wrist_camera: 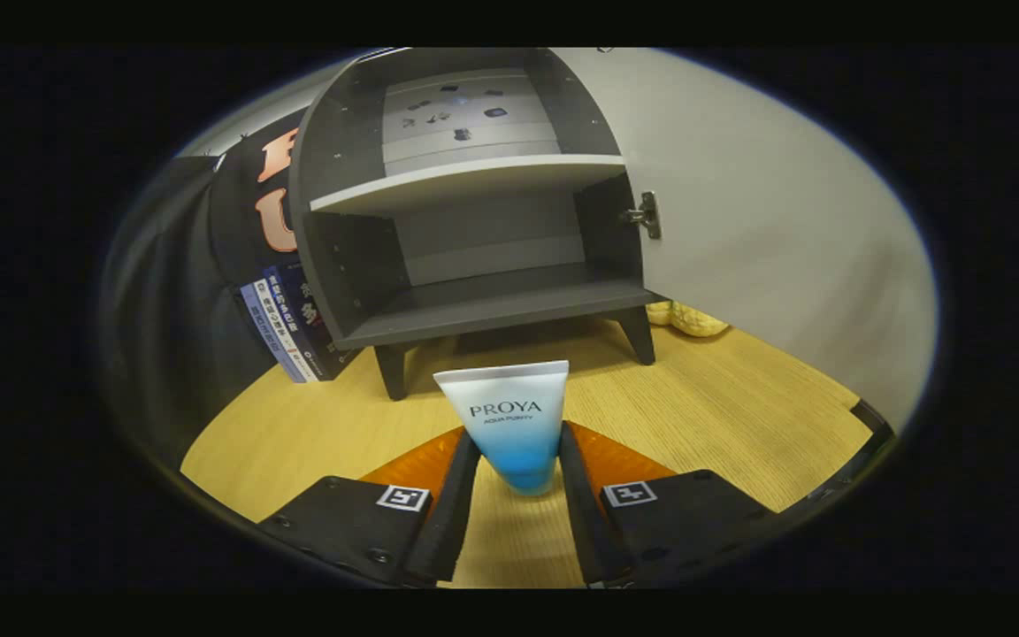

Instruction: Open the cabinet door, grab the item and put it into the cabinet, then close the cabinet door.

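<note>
The tongs (517, 460) are clamped on a white and blue soft plastic tube (511, 421), held above the yellow wooden surface (722, 407). Just beyond stands a small dark grey wooden cabinet (474, 230) on short legs, its pale door (766, 221) swung wide open and both shelves bare. Some books (284, 323) lean beside it, and a yellow soft thing (691, 318) lies behind the door.

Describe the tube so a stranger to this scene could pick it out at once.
Start at the dark cabinet standing open on the wooden table, its door swung out. In front of its legs, the tube stands cap-down between the gripper fingers, which press its sides. It is white fading to blue, unlike the books or the yellow object.
</note>
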### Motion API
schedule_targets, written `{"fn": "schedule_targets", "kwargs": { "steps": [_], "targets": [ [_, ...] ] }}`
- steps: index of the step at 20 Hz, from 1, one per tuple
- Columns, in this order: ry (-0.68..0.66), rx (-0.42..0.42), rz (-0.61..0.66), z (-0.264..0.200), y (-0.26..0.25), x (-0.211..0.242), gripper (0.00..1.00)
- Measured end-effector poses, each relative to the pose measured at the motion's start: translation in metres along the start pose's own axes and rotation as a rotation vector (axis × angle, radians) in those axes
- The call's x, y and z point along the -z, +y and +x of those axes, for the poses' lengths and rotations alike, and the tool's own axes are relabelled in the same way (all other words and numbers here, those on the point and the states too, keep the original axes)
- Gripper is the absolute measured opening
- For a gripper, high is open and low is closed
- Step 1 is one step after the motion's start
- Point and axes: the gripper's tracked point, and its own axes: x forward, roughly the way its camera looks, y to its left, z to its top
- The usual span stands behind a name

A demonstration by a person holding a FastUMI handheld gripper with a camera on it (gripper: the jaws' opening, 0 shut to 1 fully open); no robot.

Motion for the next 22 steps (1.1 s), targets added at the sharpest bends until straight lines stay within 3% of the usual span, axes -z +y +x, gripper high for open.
{"fn": "schedule_targets", "kwargs": {
  "steps": [14,22],
  "targets": [
    [-0.111,-0.054,-0.113,-0.065,0.048,-0.156,0.57],
    [-0.217,-0.027,-0.159,-0.066,0.065,-0.262,0.57]
  ]
}}
